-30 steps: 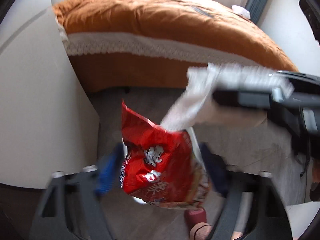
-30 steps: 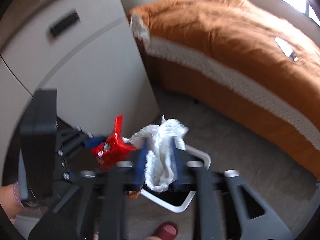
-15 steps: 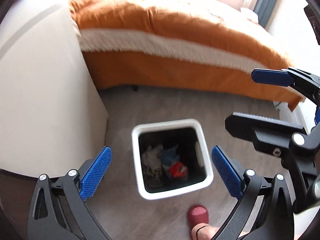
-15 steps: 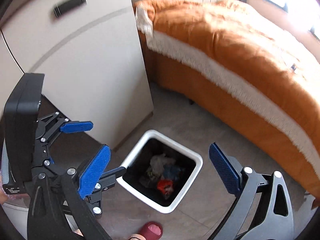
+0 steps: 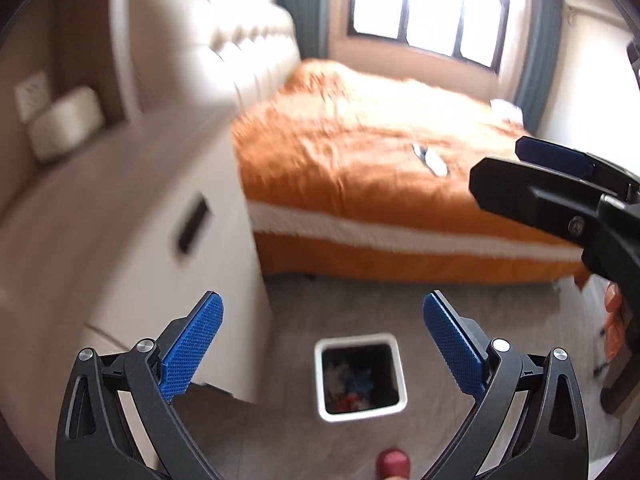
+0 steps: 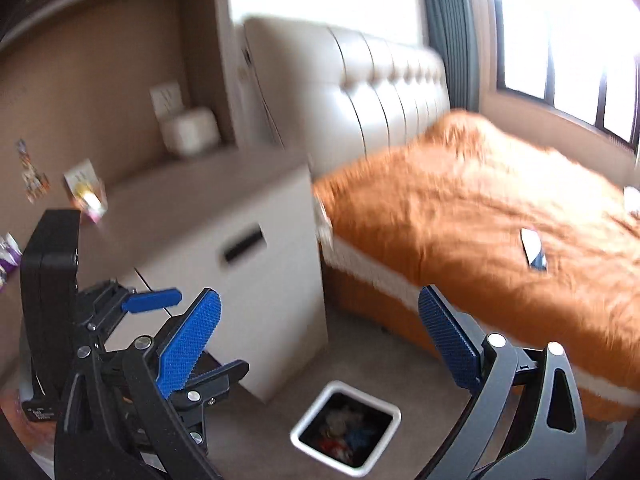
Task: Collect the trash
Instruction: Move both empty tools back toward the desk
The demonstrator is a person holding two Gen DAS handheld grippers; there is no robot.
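While both empty, left tongs (image 5: 320, 332) and right tongs (image 6: 320, 328) spread wide above white-rimmed bin (image 5: 325, 411).

bed (image 5: 380, 184), orange cover | white cabinet (image 6: 256, 264) beside it | window (image 5: 424, 4) | red shoe tip (image 5: 394, 462)

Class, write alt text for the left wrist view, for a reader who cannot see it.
The open left gripper hangs empty above a white square trash bin on the floor, with mixed trash inside. A white cabinet stands left of the bin, an orange-covered bed lies behind, and the right gripper enters from the right, also empty.
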